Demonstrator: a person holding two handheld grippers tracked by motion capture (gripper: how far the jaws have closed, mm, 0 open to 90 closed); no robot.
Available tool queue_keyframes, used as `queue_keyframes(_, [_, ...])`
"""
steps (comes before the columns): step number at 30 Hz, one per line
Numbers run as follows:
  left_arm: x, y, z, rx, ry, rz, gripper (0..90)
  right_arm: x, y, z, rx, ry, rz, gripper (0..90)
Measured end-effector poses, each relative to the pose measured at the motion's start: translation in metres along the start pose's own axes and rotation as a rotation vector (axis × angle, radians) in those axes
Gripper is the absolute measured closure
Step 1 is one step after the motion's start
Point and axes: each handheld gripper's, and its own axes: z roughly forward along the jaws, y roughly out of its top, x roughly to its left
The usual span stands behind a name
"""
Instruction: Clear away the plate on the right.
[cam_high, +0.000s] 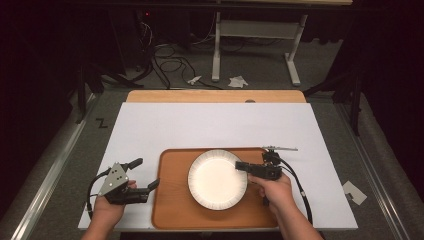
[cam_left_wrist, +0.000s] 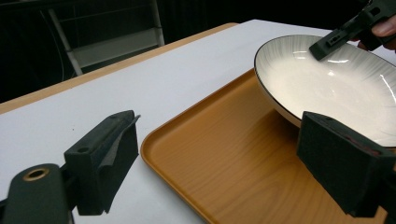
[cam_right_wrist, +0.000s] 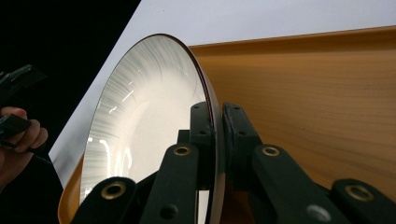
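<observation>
a: your right tool (cam_right_wrist: 217, 116) is clamped on the right rim of the white plate (cam_high: 215, 179), one jaw inside the rim, one outside. the plate sits in the middle of the orange tray (cam_high: 172, 200), near your edge of the white worktop (cam_high: 200, 125).

b: and my left?

a: your left tool (cam_high: 142, 175) stands with its jaws wide apart and nothing between them, just left of the tray's left edge.

b: how will the plate behave if you lift it from there?

a: i'd judge it stiff, glazed and breakable, likely ceramic, so fairly heavy for a pinch at one rim. the gloss means it could slide between the pads, and held at one side it will want to droop on the far side.

b: so where should you hold it?

a: keep the rim deep between the pads, as it looks now in the right gripper view. if it sags, take the left rim with the free tool.
</observation>
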Motion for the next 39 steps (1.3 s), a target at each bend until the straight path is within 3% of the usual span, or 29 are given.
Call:
queue_keyframes(15, [0.0, 0.0, -0.001, -0.002, -0.001, -0.002, 13.4, 0.003, -0.003, 0.008, 0.041, -0.013, -0.034, 85.0])
queue_keyframes(39, [-0.001, 0.0, 0.0, 0.002, -0.007, -0.001, 13.4, -0.003, -0.004, 0.012, 0.095, -0.041, -0.029, 83.1])
